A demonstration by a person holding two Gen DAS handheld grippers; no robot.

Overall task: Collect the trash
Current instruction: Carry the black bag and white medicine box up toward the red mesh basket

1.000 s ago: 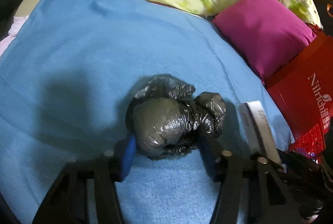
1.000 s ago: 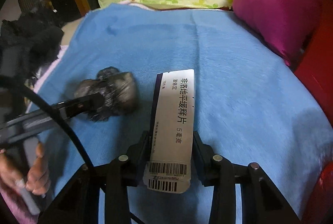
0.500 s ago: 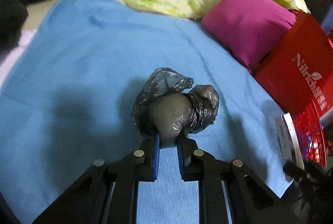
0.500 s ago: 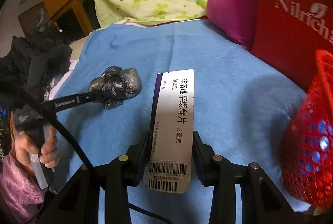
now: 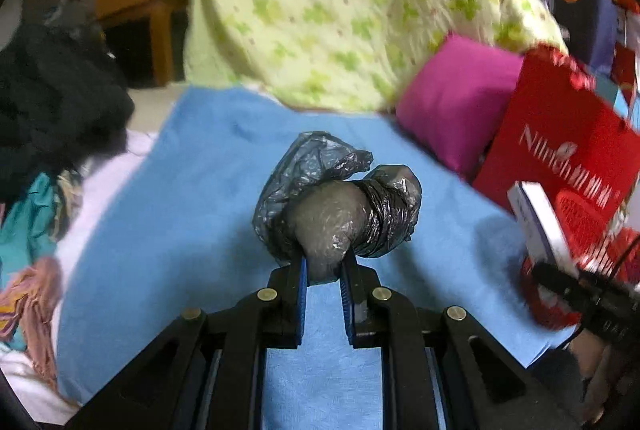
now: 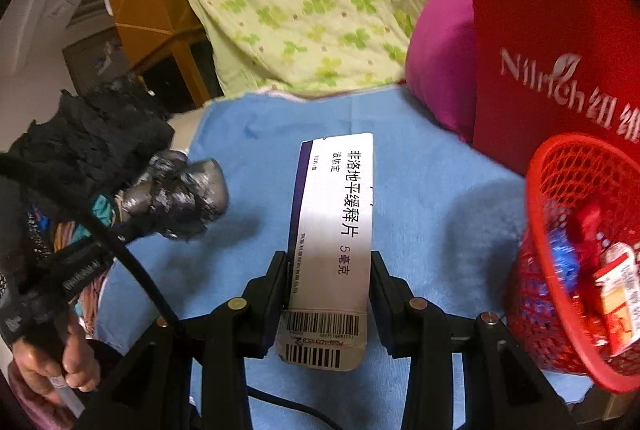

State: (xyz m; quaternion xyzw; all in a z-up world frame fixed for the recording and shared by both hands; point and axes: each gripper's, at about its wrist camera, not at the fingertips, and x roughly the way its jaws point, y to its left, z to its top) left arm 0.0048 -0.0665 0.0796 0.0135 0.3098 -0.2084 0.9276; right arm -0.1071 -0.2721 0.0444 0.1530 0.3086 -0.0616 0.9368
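My left gripper [image 5: 324, 262] is shut on a crumpled grey-black plastic bag wad [image 5: 336, 210] and holds it above the blue blanket [image 5: 200, 198]. The wad also shows in the right wrist view [image 6: 180, 198], at the left, lifted. My right gripper [image 6: 330, 262] is shut on a white medicine box [image 6: 336, 226] with black Chinese print and barcodes. The box also shows at the right edge of the left wrist view [image 5: 540, 226]. A red mesh trash basket [image 6: 560, 190] with wrappers inside stands just right of the box.
A red "Nilrich" bag [image 6: 552, 62] stands behind the basket, beside a magenta pillow [image 5: 452, 110]. A green clover quilt [image 5: 340, 10] lies at the back. Dark clothes [image 5: 52, 98] are piled left of the blanket.
My left gripper closed on the plastic wad and lifted it off the blanket. My right gripper carried the box to the right, and the red basket came into its view.
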